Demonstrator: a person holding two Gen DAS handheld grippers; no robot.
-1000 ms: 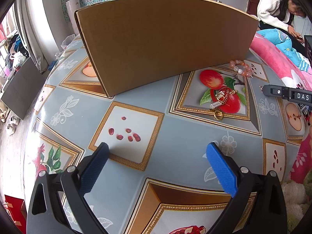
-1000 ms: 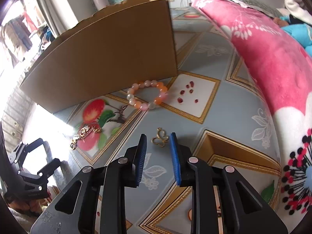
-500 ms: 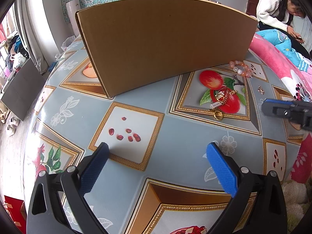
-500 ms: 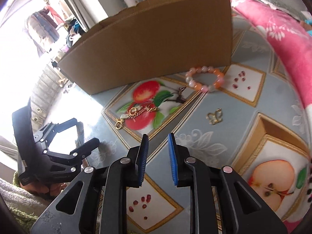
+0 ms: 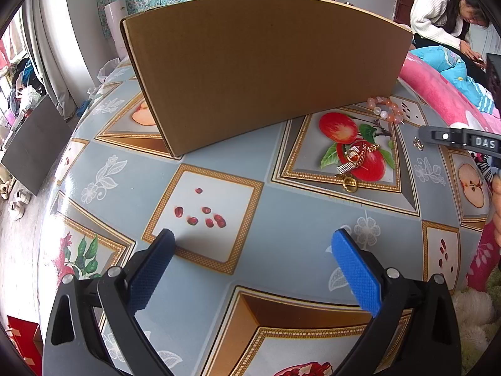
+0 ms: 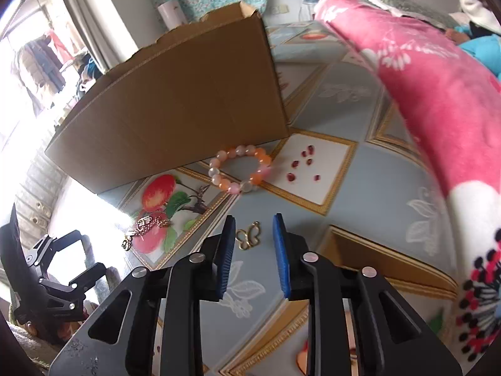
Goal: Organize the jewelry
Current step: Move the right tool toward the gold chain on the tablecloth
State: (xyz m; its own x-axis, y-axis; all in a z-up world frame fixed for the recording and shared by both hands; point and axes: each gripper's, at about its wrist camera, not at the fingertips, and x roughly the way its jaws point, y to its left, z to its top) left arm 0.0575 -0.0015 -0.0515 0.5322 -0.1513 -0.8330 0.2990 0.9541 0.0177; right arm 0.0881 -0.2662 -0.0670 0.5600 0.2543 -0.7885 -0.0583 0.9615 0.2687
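Observation:
A small gold butterfly charm (image 6: 249, 239) lies on the patterned tablecloth between the blue fingertips of my right gripper (image 6: 253, 219). Its jaws are closing, and the pads stand apart from the charm. Beyond it a pink and orange bead bracelet (image 6: 239, 169) rests against the cardboard box (image 6: 175, 103). A gold chain bracelet (image 6: 145, 227) lies on the printed apple to the left. In the left wrist view my left gripper (image 5: 253, 235) stands wide open over bare cloth, empty, far from the chain bracelet (image 5: 353, 159), the bead bracelet (image 5: 385, 109) and the charm (image 5: 416, 144).
The tall cardboard box (image 5: 266, 69) takes up the back of the table. A pink flowered blanket (image 6: 438, 94) lies along the table's right side. A person (image 5: 438, 22) sits at the far right. The right gripper's body (image 5: 460, 141) juts in from the right edge.
The right gripper swung left towards the chain bracelet, then came back, so the butterfly charm is again between its fingertips. The left gripper has not moved.

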